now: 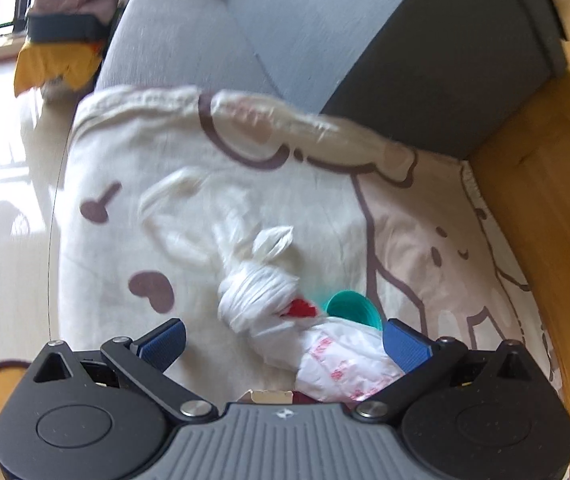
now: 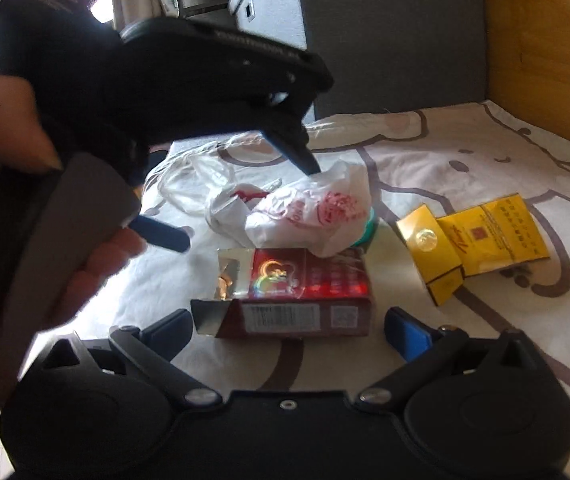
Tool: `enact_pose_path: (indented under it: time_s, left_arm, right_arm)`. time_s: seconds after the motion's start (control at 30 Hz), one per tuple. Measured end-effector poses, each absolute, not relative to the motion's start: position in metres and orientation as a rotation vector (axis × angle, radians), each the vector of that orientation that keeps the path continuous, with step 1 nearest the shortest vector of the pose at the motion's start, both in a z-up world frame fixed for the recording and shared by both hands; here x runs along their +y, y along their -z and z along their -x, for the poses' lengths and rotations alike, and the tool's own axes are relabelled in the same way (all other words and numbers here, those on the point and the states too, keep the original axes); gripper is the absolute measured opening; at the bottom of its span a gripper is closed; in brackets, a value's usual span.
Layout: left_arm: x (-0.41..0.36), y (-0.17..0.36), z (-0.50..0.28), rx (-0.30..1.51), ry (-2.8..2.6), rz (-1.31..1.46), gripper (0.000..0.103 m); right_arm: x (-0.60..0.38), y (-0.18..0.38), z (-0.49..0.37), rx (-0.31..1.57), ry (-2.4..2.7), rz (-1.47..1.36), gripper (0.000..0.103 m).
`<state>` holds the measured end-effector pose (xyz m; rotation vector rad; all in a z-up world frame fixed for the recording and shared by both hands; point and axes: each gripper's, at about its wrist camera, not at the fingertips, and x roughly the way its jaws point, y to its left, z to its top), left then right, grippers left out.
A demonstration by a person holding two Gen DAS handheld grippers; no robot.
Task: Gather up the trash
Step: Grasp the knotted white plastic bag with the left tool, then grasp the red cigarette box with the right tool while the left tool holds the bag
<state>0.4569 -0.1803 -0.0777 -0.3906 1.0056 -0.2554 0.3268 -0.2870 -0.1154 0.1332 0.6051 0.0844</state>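
Reaching for the white plastic bag [image 1: 285,300] on the cartoon-print bed sheet [image 1: 125,200], the left tool [image 1: 285,336] hangs over it with jaws spread wide, gripping nothing, bag lying between them. Right tool [image 2: 289,330] also released, hovering just near of the red cigarette box [image 2: 297,300], with a yellow cigarette pack [image 2: 481,240] to the right and what looks like a teal lid [image 1: 351,304] tucked against the bag. Next move likely: lower the left tool and clench on the bag's bunched middle.
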Motion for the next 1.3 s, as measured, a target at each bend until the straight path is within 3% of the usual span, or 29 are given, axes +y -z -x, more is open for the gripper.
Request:
enact_pose_path:
  time_s: [0.17,0.23,0.3,0.37,0.43,0.53,0.63,0.7,0.77,1.3]
  left_arm:
    - [-0.180,0.081,-0.463,1.020,0.230,0.448,0.103]
    - [-0.179,0.082,-0.464,1.008,0.221,0.474,0.102]
    - [-0.177,0.083,-0.464,0.995,0.226,0.515,0.101]
    - [-0.177,0.085,-0.464,0.983,0.223,0.540,0.093]
    - [-0.178,0.085,-0.461,0.968,0.204,0.542,0.088]
    - [-0.180,0.085,-0.460,0.956,0.187,0.527,0.072]
    - [-0.181,0.085,-0.458,0.948,0.184,0.497,0.066]
    - [-0.180,0.085,-0.456,0.943,0.191,0.481,0.063]
    - [-0.179,0.086,-0.455,0.938,0.202,0.473,0.062]
    - [-0.138,0.071,-0.419,0.898,0.397,0.296,0.061]
  right_arm:
    - [-0.302,0.114,-0.318,0.575,-0.095,-0.214,0.091]
    - [-0.309,0.113,-0.314,0.568,-0.094,-0.231,0.079]
    - [-0.314,0.113,-0.309,0.563,-0.082,-0.243,0.060]
    - [-0.321,0.114,-0.306,0.562,-0.069,-0.258,0.046]
    - [-0.326,0.114,-0.304,0.562,-0.066,-0.269,0.041]
    - [-0.326,0.113,-0.299,0.558,-0.075,-0.265,0.041]
    - [-0.327,0.112,-0.293,0.552,-0.091,-0.266,0.053]
    - [-0.328,0.111,-0.290,0.550,-0.087,-0.262,0.074]
    - [-0.328,0.110,-0.286,0.544,-0.079,-0.246,0.085]
    - [-0.376,0.100,-0.300,0.468,-0.259,-0.238,0.094]
